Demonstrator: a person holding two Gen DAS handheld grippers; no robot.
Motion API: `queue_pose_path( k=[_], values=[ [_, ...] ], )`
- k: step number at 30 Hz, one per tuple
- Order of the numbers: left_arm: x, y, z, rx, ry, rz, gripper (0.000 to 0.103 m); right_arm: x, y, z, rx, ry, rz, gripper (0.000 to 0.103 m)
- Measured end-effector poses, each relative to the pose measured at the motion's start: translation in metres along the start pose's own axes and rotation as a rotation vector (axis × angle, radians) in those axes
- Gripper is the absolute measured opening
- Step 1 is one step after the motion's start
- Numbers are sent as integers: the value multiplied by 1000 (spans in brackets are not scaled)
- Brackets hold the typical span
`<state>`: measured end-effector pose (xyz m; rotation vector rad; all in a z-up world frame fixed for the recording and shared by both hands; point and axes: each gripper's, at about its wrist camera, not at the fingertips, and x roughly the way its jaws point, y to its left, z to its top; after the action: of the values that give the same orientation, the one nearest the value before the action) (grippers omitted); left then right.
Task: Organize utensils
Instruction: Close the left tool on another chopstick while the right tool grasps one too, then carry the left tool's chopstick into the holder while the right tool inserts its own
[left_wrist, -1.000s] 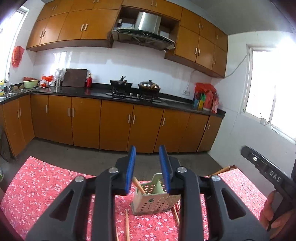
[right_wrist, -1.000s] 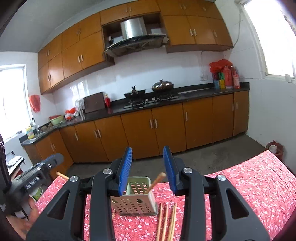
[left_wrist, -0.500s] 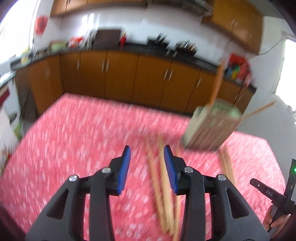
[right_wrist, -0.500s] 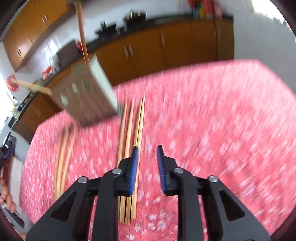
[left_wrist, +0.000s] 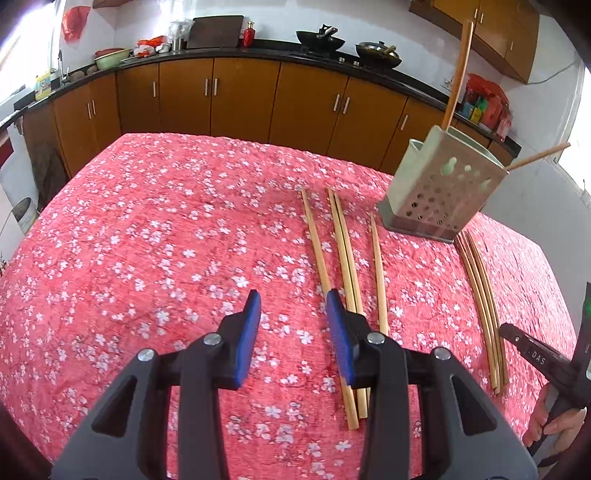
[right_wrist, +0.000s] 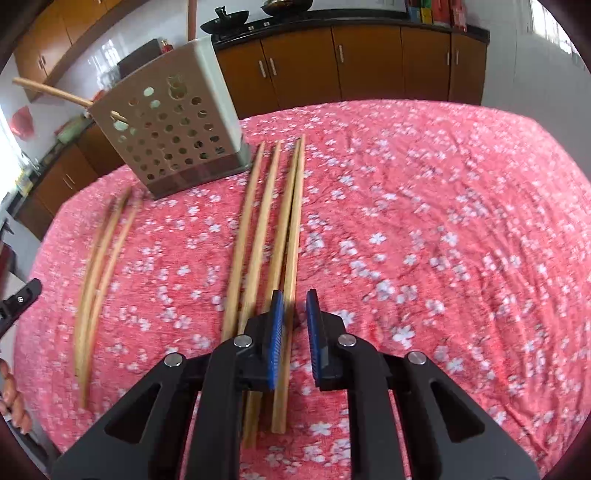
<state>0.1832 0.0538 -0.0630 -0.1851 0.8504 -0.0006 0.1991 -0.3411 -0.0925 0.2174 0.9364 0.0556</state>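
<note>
A desk (left_wrist: 147, 229) draped in red cloth with white blossoms fills both views. In the left wrist view, the left gripper (left_wrist: 293, 334) sits at lower centre with its blue-padded jaws spread wide and nothing between them; its right pad lies just over the near stretch of the leftmost chopstick. Four loose chopsticks (left_wrist: 343, 258) lie lengthwise in the middle of the frame, running up toward a perforated grey utensil holder (left_wrist: 439, 199) at the upper right, which stands on the cloth and has two sticks (left_wrist: 458, 74) leaning out of its top. A second bundle of chopsticks (left_wrist: 480, 299) lies at the right, below the holder, close to a hand on the other tool at the lower right edge. In the right wrist view, the right gripper (right_wrist: 295, 334) is at lower centre, jaws narrowed to a slim gap and straddling the rightmost stick of the four chopsticks (right_wrist: 258, 236); whether the pads actually pinch it cannot be told. The holder (right_wrist: 166, 125) stands at the upper left, with the blurred other bundle (right_wrist: 99, 266) at the left.
</note>
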Motion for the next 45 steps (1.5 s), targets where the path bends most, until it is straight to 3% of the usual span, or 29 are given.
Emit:
queue_pose_path(
  k=[2, 5, 9, 15, 23, 30, 45],
  values=[
    [3, -1, 1, 1, 7, -10, 37, 5, 2, 2, -4, 5, 1, 14],
    [7, -4, -2, 8, 22, -30, 37, 5, 4, -1, -39, -13, -71, 9],
    [15, -9, -5, 21, 41, -55, 35, 8, -14, 4, 42, -27, -110, 8],
    [35, -20, -10, 50, 82, -61, 22, 8, -18, 0, 10, -41, -120, 8],
    [54, -32, -13, 99, 105, -12, 10, 6, -17, 1, -9, -44, -124, 8],
    [61, -18, -3, 113, 76, 55, 8, 7, -13, 1, -47, -54, -138, 8],
    [58, -2, -4, 101, 51, 13, 10, 7, -27, 3, -8, -81, -138, 8]
  ],
)
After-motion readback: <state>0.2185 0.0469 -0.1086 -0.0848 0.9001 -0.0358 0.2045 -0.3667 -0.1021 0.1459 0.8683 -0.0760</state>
